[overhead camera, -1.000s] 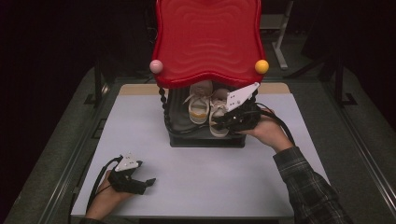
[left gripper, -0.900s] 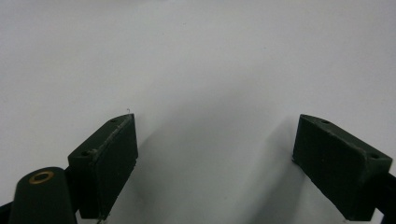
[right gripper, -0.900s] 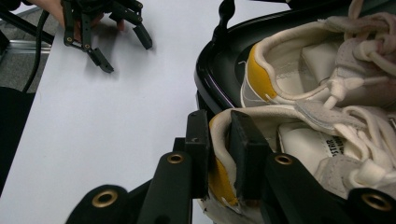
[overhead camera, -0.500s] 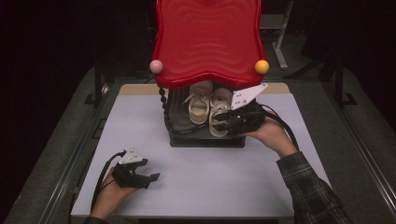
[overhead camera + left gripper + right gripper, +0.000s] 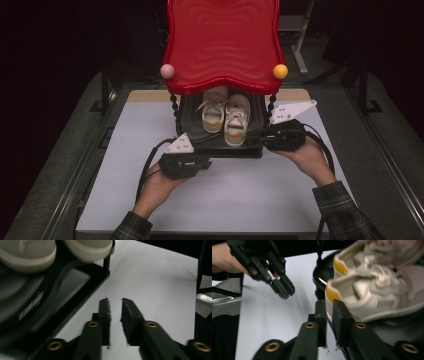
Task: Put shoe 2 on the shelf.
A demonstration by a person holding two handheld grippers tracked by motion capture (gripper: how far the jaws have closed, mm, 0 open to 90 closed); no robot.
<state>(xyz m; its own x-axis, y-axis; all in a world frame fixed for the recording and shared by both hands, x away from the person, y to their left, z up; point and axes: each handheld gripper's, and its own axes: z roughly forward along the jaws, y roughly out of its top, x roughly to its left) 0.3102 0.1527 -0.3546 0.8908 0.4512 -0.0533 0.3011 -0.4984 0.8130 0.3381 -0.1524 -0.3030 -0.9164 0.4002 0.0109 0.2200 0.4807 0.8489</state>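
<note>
Rear half of the black rack (image 5: 220, 145) hidden in the high view beneath the red wavy tray top (image 5: 223, 42) (pink ball (image 5: 167, 71) and yellow ball (image 5: 280, 71) at its front corners). Far edge of the white desk (image 5: 240, 190) likewise covered. Heels of the pair of white sneakers (image 5: 226, 114) tucked out of sight under that top; toes with yellow-orange trim pointing toward the person. Sneakers blurred and cut off at the frame edges in both gripper views.

Left hand (image 5: 157, 187) reaching forward from the bottom edge, plaid cuff showing, left gripper (image 5: 115, 305) low over the desk just beside the rack's front left corner. Jaws parted by a narrow gap, nothing between them.

Right hand (image 5: 310, 160) stretched in from the right, right gripper (image 5: 330, 307) aimed at the rack's front right corner. Jaws slightly apart, tips at the sneaker's toe sole and the rack's edge; whether anything is pinched, impossible to tell.
</note>
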